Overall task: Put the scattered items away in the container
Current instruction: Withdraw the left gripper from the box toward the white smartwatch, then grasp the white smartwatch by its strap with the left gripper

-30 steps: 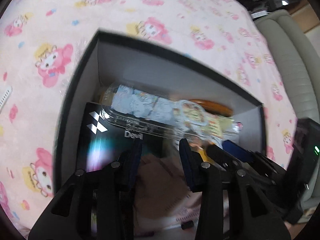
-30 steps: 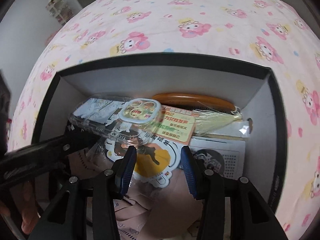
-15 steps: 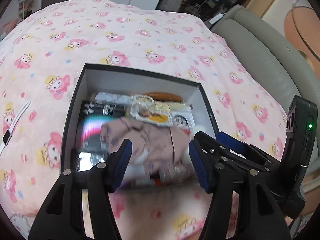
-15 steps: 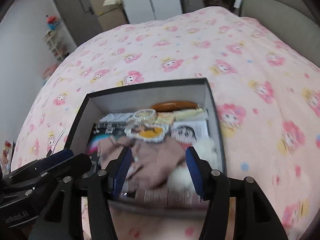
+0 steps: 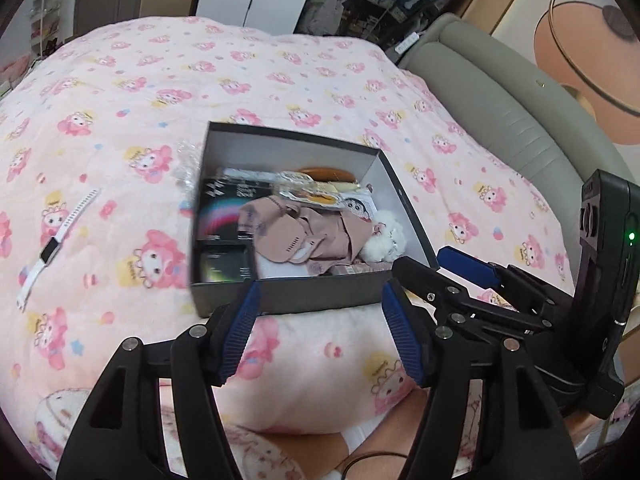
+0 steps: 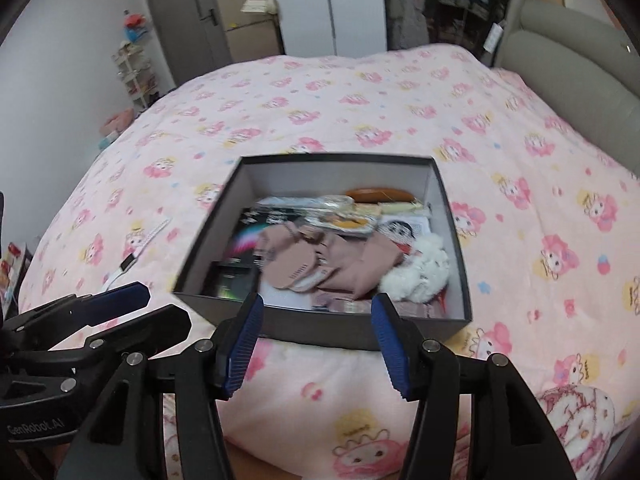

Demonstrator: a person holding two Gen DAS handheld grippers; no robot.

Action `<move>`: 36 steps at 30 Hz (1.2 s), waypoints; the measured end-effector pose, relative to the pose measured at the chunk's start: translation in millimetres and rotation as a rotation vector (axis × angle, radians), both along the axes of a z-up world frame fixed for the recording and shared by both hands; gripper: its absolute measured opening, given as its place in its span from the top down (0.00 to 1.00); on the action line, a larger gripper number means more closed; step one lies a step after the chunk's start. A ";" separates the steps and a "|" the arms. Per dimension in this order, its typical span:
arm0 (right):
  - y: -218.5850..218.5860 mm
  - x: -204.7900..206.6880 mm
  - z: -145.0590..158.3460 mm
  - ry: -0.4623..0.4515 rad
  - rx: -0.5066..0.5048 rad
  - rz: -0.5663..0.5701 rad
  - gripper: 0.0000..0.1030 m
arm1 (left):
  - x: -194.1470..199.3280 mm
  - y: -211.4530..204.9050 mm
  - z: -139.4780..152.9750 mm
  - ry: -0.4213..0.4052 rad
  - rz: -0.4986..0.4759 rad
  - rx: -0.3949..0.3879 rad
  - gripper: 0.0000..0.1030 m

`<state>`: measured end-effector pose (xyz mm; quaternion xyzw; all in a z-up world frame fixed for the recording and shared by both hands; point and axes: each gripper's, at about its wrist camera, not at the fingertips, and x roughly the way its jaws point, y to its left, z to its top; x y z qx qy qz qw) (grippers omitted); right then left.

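Left wrist: While the left gripper (image 5: 320,328) is hanging with jaws apart and nothing between them, having just widened, the dark grey cardboard box (image 5: 320,300) is sitting on the pink cartoon-print blanket (image 5: 280,92); a white strap watch (image 5: 56,240) is lying left of it, well apart.
Box contents: a pinkish-beige folded cloth (image 5: 308,236) and a white fluffy toy (image 5: 386,240) are resting inside.
Right wrist: the right gripper (image 6: 314,340) is standing open and empty, its jaws having lately parted, before the box's near wall.

Pink cartoon-print blanket (image 5: 280,80), grey padded headboard (image 5: 500,112), grey door (image 6: 180,20)
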<state>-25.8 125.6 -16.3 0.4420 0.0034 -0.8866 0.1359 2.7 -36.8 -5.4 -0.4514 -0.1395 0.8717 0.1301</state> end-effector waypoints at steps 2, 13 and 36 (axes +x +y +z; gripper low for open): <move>-12.6 6.8 5.3 0.009 -0.002 0.017 0.49 | 7.3 -12.6 4.0 0.012 0.010 0.003 0.37; -103.6 23.8 7.3 -0.003 0.024 0.177 0.49 | 49.3 -98.9 -0.3 0.011 0.153 0.013 0.37; -269.8 -12.2 -75.7 -0.256 -0.065 0.504 0.49 | 64.9 -260.0 -78.5 -0.099 0.538 -0.027 0.38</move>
